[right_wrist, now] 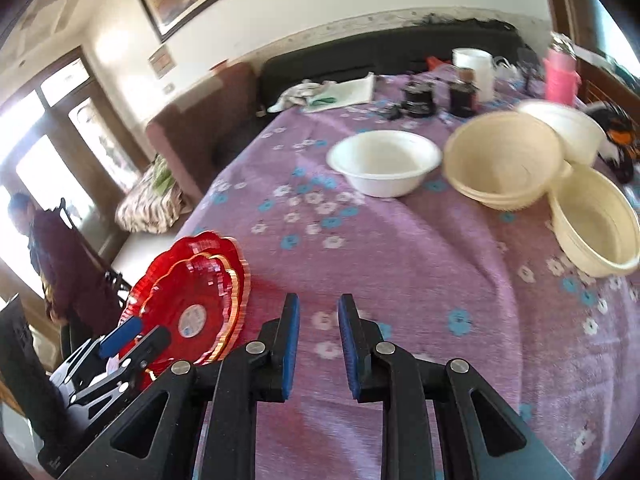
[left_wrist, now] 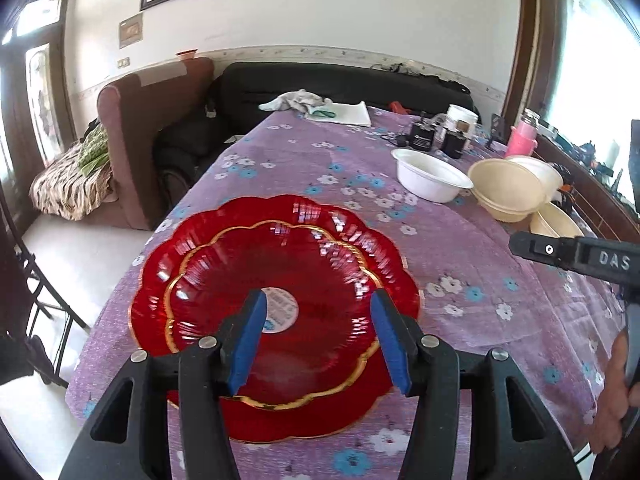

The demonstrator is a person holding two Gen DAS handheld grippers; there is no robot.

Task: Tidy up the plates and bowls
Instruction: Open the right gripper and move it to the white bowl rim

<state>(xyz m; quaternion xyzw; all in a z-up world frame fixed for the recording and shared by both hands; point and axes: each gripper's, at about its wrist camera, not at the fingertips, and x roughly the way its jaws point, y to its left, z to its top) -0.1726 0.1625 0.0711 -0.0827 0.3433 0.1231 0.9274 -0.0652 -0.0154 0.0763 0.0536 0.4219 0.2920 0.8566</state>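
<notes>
Stacked red plates [left_wrist: 276,264] flat — white and cream bowls [right_wrist: 384,162] beyond

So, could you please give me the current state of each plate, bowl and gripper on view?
red plates: stacked, smaller on larger, flat on the tablecloth.
white bowl: upright, empty, standing alone.
cream bowls: nested, tilted.
separate cream bowl: tilted, empty.
left gripper: fingers open above the plates, holding nothing.
right gripper: fingers narrowly apart, holding nothing.
</notes>
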